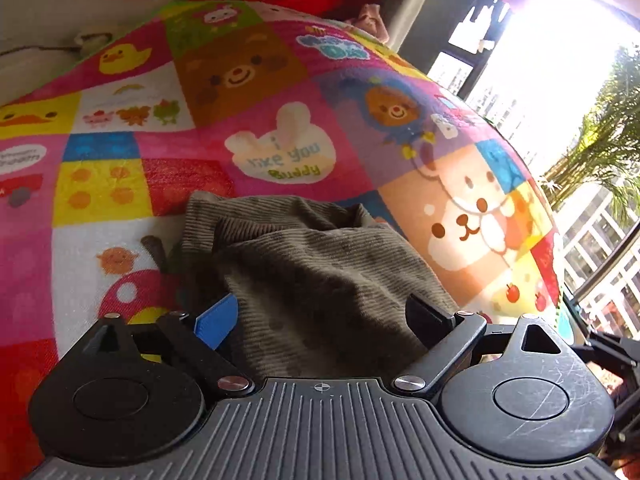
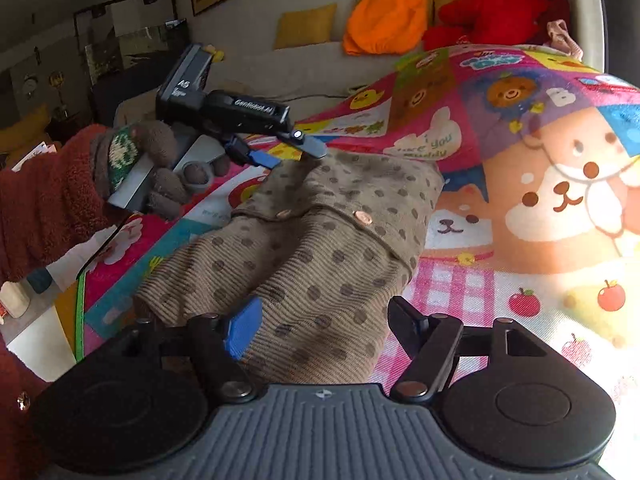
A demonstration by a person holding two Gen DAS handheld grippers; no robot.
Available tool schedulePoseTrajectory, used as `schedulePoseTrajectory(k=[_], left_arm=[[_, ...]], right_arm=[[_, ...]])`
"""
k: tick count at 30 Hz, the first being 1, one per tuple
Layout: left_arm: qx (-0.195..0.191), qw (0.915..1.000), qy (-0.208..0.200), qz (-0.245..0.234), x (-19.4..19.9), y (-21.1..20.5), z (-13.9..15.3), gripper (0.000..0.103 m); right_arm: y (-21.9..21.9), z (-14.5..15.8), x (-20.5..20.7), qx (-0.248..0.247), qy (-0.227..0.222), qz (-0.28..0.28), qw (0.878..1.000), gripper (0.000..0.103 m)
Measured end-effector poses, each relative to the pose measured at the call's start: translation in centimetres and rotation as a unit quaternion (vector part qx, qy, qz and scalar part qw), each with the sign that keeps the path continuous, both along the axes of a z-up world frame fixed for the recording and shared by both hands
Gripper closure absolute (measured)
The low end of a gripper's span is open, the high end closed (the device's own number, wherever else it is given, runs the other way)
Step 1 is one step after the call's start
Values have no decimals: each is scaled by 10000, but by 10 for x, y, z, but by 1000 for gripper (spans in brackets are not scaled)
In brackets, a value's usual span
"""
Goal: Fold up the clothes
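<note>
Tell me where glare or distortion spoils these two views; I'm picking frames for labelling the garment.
Left wrist view: the window blows out to white at upper right, with purple flare; the brown garment lies shaded but its ribbing reads clearly. Right wrist view: sunlight washes out the play mat at lower right; the garment's dots stay sharp. Fisheye bends the mat's edges in both.

Olive-brown ribbed corduroy garment with darker polka dots (image 2: 320,248): lies on the patchwork cartoon-print blanket (image 2: 540,208), partly folded. One layer is turned over the other, its edge carrying two small copper-coloured buttons. Fabric rumpled, not flat. In the left wrist view the same garment (image 1: 312,280) bunches upward, near edge raised.
</note>
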State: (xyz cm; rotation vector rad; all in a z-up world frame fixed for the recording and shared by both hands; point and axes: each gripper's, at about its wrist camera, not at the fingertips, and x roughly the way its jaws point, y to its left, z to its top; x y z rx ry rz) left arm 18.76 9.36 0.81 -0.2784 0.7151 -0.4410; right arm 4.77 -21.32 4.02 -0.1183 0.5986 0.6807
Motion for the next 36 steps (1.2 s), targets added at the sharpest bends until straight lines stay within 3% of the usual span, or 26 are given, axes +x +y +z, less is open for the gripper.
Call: schedulePoseTrajectory(k=[5,8,10,13,19,23,26,29,33,36], left_arm=[[-113,9990,172,-384,-25,-19,-18,8],[-180,9976,275,-614,-40,-30,-29,8],[-225,9962,344,-768,-50,-37,-36,9],[-137,9951,345,-919,-69,-44,-39,12],[-476,9922,-50,-1151,-109,-35,-13,8],[-337,9893,463,-1343,-114,-50,-39,8],[138,9894,381,-1394,-127,-56,-39,7],[157,9925,340,-1162,-130,-45,-24,7],[396,9978,-180,-500,-129,-24,0,5],[-40,9982,-494,-329,-107,-13,20,5]], right_arm=[[10,15,40,296,-386,-331,9983,32],[33,-4,71,157,-33,-272,9995,32],[45,-29,81,-250,210,-284,9991,32],[41,-49,72,-471,348,-307,9978,32],[7,-13,17,-254,54,-129,9996,32],[2,-23,-13,-548,115,-14,9984,28],[0,-35,-20,-740,241,-104,9969,28],[4,-26,-32,-976,-27,-6,9952,28],[19,-1,-54,-930,-351,630,9930,27],[31,11,-42,-755,-359,617,9946,27]])
